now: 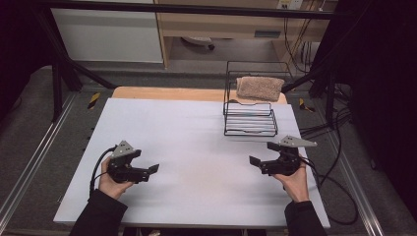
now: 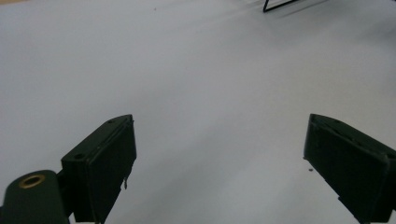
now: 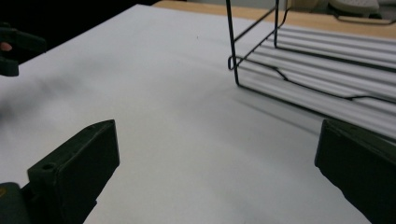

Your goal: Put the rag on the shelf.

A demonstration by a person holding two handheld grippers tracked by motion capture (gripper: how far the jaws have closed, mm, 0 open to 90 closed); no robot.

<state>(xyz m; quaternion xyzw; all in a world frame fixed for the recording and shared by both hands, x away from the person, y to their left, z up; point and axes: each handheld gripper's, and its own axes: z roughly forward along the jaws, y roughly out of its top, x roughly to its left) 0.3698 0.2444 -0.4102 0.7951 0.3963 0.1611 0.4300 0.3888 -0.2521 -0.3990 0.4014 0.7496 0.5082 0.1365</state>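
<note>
The left tongs (image 1: 147, 172) sit low over the near left part of the desk (image 1: 196, 147), jaws spread wide with nothing between them — the left gripper view looks past both black jaws onto bare white surface. The right tongs (image 1: 259, 163) mirror them on the near right side, jaws likewise as wide as they go and empty; in the right gripper view the two jaws frame white desk, with the corner of the wire rack (image 3: 299, 60) just ahead and to the right, and the left tongs (image 3: 14, 49) showing small at the far left edge. Both point inward, toward each other, with a broad stretch of clear desk between.

Beyond the right tongs stands the black wire rack (image 1: 250, 120), at the far right of the desk, not touched by either tool. A folded beige towel (image 1: 259, 87) lies on its upper tier at the back.

As to progress, I judge the work either not begun or just finished — nothing is held, the towel rests on the rack, and both hands are well apart from it. Which of the two cannot be told from this moment.
</note>
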